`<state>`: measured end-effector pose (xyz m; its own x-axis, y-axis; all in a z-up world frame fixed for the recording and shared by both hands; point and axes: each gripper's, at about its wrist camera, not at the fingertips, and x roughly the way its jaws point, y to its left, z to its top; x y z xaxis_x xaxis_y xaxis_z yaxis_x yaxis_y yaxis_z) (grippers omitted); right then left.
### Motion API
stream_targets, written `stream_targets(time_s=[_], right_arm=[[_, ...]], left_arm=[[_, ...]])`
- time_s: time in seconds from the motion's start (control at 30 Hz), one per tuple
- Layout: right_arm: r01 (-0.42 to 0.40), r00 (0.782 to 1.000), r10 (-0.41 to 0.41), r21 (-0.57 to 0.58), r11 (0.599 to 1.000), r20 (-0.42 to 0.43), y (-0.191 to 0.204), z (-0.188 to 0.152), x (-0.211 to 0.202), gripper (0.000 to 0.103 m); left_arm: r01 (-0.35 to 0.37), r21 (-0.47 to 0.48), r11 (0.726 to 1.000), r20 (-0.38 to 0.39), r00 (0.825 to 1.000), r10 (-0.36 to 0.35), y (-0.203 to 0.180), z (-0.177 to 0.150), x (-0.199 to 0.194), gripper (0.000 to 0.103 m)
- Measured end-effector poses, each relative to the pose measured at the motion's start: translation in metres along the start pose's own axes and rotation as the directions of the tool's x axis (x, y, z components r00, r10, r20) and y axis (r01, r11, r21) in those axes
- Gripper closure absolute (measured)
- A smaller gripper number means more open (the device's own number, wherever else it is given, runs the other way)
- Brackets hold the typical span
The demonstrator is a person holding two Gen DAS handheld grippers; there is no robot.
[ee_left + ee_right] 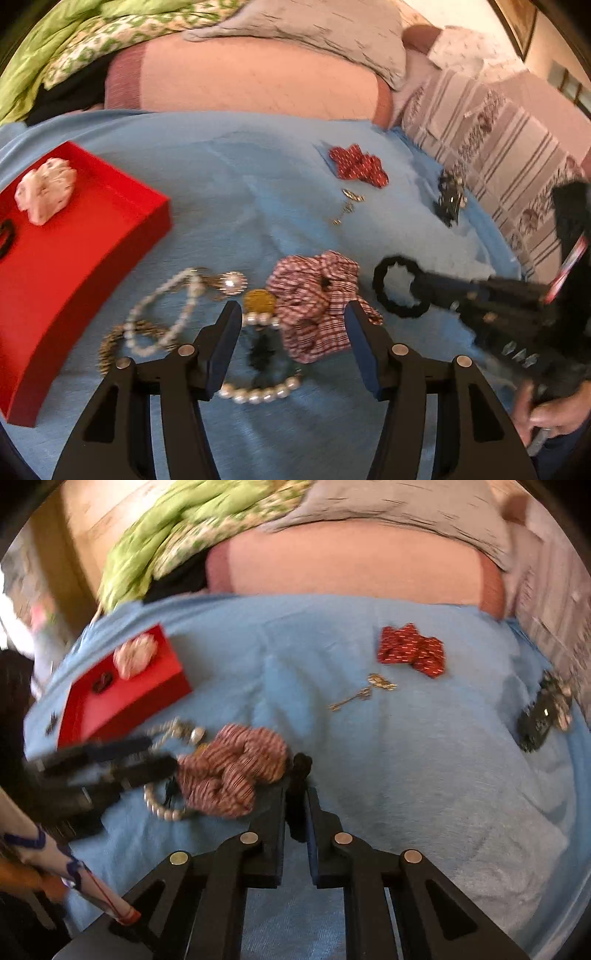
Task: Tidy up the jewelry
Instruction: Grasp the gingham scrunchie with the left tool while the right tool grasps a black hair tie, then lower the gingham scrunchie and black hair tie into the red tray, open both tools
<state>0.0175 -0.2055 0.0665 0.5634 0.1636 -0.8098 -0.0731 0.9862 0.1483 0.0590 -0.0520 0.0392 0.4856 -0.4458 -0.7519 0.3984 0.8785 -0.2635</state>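
Note:
My left gripper (293, 314) is open just above the blue cloth, over a pearl bracelet (258, 393) and the edge of a red-and-white striped scrunchie (314, 295). A pearl necklace (162, 314) lies to its left. My right gripper (296, 786) is shut on a black hair tie (301, 771), which shows as a ring in the left wrist view (399, 286). The red tray (74, 251) at the left holds a white scrunchie (46, 194) and a black item (5, 236).
A red patterned scrunchie (358, 166), small gold earrings (347, 206) and a black beaded clip (450, 195) lie farther out on the blue cloth (240, 177). Pillows and a green blanket lie behind. A striped bedsheet is at the right.

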Motion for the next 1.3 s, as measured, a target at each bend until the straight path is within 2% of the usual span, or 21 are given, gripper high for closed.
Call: stream_targets(time_s=[0.07,0.1,0.13,0.2,0.3,0.47,0.63,0.77,0.9,1.3], right_arm=[[-0.020,1.000,0.019,0.043,0.999,0.012,-0.004,0.002,-0.004,0.092],[-0.025,1.000,0.024,0.053,0.998,0.017,-0.005,0.003,-0.004,0.092],[-0.026,0.999,0.024,0.061,0.998,0.021,-0.006,0.004,-0.006,0.092],[-0.026,0.999,0.025,0.070,0.997,0.021,-0.007,0.006,-0.006,0.092],[-0.042,0.999,0.039,0.086,0.995,0.028,-0.006,0.007,-0.007,0.092],[-0.063,0.996,0.057,0.092,0.994,0.068,-0.002,0.011,-0.015,0.092],[-0.073,0.992,0.063,0.089,0.993,0.111,0.004,0.014,-0.023,0.092],[-0.088,0.989,0.077,0.085,0.993,0.125,0.009,0.015,-0.021,0.092],[-0.104,0.985,0.093,0.070,0.992,0.145,0.019,0.019,-0.019,0.092],[-0.168,0.976,0.161,0.031,0.985,0.147,0.055,0.031,0.001,0.092]], left_arm=[[-0.009,0.029,1.000,-0.007,1.000,0.009,-0.010,-0.001,0.011,0.047],[-0.016,0.049,0.999,-0.005,1.000,0.017,-0.016,-0.002,0.016,0.054],[-0.025,0.067,0.997,-0.005,1.000,0.026,-0.019,-0.002,0.019,0.072],[-0.076,0.108,0.991,-0.022,0.997,0.079,-0.026,-0.002,0.027,0.095],[-0.070,0.109,0.992,-0.013,0.997,0.071,-0.025,-0.001,0.026,0.097],[-0.064,0.093,0.994,0.076,0.995,0.057,-0.019,0.009,0.000,0.097],[-0.074,0.088,0.993,0.179,0.982,0.057,-0.011,0.020,-0.032,0.097],[-0.090,0.073,0.993,0.217,0.973,0.072,-0.003,0.026,-0.046,0.097],[-0.112,0.056,0.992,0.244,0.965,0.096,0.008,0.028,-0.057,0.097],[-0.171,0.013,0.985,0.236,0.958,0.163,0.045,0.027,-0.069,0.097]])
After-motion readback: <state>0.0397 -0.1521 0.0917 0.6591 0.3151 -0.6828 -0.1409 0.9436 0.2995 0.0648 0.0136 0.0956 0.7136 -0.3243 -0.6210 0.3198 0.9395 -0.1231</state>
